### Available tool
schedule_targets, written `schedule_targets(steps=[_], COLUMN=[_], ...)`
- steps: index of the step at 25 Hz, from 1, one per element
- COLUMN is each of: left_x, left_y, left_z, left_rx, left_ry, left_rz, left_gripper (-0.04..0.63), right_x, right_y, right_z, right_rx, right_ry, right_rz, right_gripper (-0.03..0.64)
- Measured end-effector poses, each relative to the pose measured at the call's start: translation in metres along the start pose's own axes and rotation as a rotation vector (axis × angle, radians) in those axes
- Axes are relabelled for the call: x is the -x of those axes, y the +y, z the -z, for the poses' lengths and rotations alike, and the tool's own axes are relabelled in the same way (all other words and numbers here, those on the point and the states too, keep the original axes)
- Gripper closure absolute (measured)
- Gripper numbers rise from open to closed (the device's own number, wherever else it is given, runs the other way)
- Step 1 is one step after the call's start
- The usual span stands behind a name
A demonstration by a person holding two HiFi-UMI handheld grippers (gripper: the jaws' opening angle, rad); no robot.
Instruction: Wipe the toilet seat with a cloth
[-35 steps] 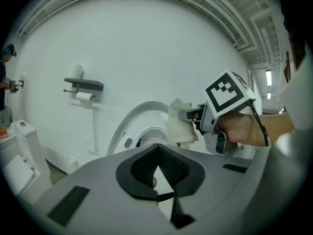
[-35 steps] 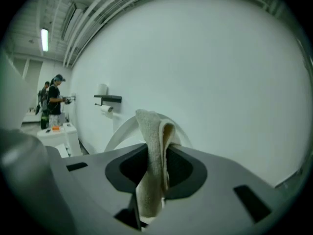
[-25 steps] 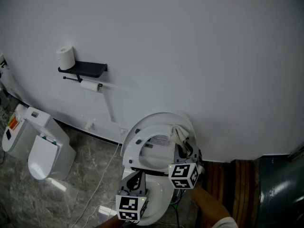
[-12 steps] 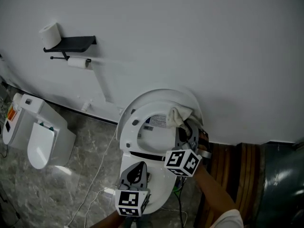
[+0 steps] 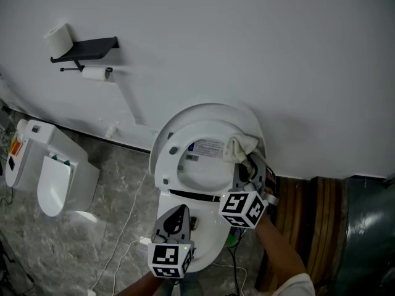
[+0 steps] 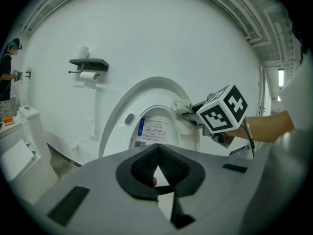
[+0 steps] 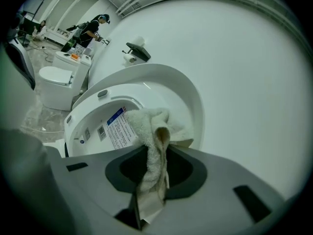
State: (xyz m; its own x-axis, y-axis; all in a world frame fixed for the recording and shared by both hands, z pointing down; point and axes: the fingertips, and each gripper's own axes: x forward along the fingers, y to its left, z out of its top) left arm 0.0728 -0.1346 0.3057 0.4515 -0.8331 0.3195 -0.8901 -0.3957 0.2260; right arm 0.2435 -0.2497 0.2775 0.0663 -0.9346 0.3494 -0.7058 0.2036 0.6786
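Where your cloth sits: the cloth (image 5: 239, 148) is bunched against the upper right part of the raised toilet seat (image 5: 168, 165), and its free end trails back between your right jaws.
Right gripper: your right gripper (image 5: 245, 163) is clamped on the cloth, just beside the seat's right arc and pointing at it.
Left gripper: your left gripper (image 5: 179, 212) has its jaws pressed together with nothing in them. It hovers in front of the seat's lower edge, over the bowl (image 5: 207, 242), apart from the seat.
Seat edges: the seat stands upright against the lid (image 5: 210, 110). Small grey bumpers dot its left arc, and a printed label (image 5: 207, 147) shows through its opening, just left of the cloth.
Room left of the seat: you have bare ring from the cloth round the top and down the left arc. Beyond it is floor with a cable (image 5: 126, 227).
Room right of the seat: it is tight. Wooden slats (image 5: 308, 221) stand near, and your forearm fills the gap.
Behind the seat: the wall (image 5: 259, 42) is right behind the lid.
Far left of the seat: a shelf (image 5: 86, 45) and a second toilet (image 5: 52, 177), both well apart.
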Motion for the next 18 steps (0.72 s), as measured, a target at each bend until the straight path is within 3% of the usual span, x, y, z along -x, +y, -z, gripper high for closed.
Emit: schedule_targets(steps=[18], left_x=[0.009], left_y=[0.011], left_z=[0.035], left_rx=[0.006], left_ry=[0.027], left_rz=[-0.004], left_gripper=[0.601], right_x=[0.018], right_y=[0.035], right_z=[0.062], right_rx=[-0.077], right_ry=[0.093], right_rz=[0.019], right_gripper=[0.526])
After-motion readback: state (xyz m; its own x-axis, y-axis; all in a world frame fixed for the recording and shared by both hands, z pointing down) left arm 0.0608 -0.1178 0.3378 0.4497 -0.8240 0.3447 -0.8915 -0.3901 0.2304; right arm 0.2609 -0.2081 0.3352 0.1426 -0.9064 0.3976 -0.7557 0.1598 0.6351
